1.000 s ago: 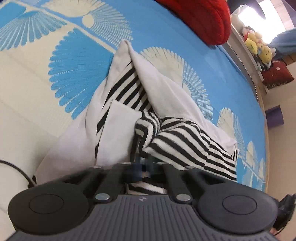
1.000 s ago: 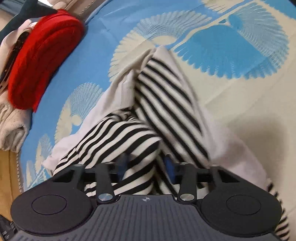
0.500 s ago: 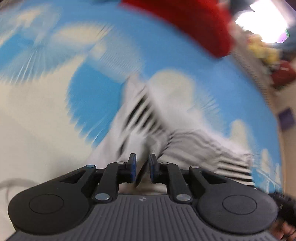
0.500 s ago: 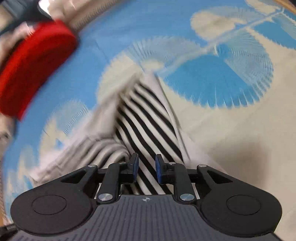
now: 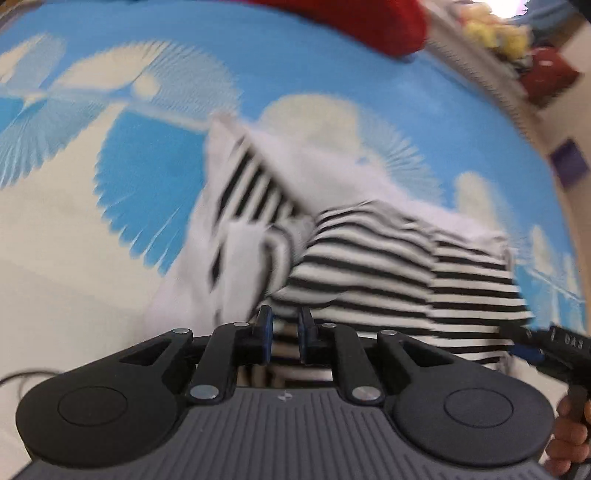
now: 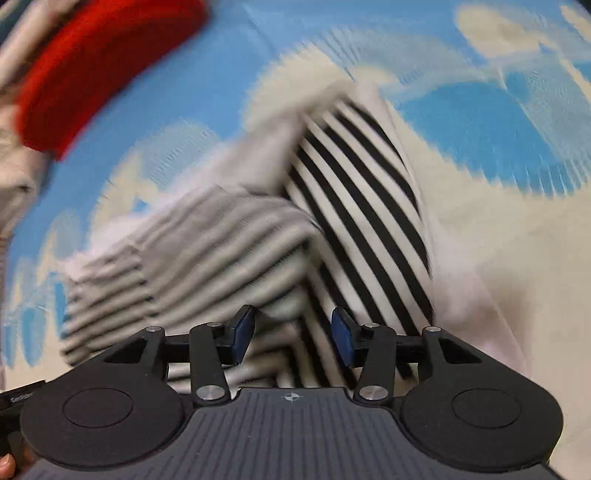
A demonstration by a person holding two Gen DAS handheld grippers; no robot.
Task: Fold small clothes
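A small black-and-white striped garment with white panels (image 5: pixel 369 254) lies crumpled on the blue and cream patterned bed cover (image 5: pixel 147 177). It also shows in the right wrist view (image 6: pixel 332 206). My left gripper (image 5: pixel 283 334) is just over the garment's near edge, its blue pads a small gap apart with nothing between them. My right gripper (image 6: pixel 293 338) is over the same near edge, its pads wide apart and empty. The right gripper's tip shows at the right edge of the left wrist view (image 5: pixel 546 345). Both views are blurred by motion.
A red cushion (image 6: pixel 96 70) lies at the far end of the bed, also in the left wrist view (image 5: pixel 369 22). Beige fabric (image 6: pixel 14 184) sits beside it. Soft toys (image 5: pixel 491 33) stand on a shelf beyond the bed edge. A thin cable (image 5: pixel 18 376) runs near left.
Both grippers let go of the striped garment and drew back a little. The left jaws stay narrowly parted; the right jaws have opened wider. The garment has slumped onto the cover.
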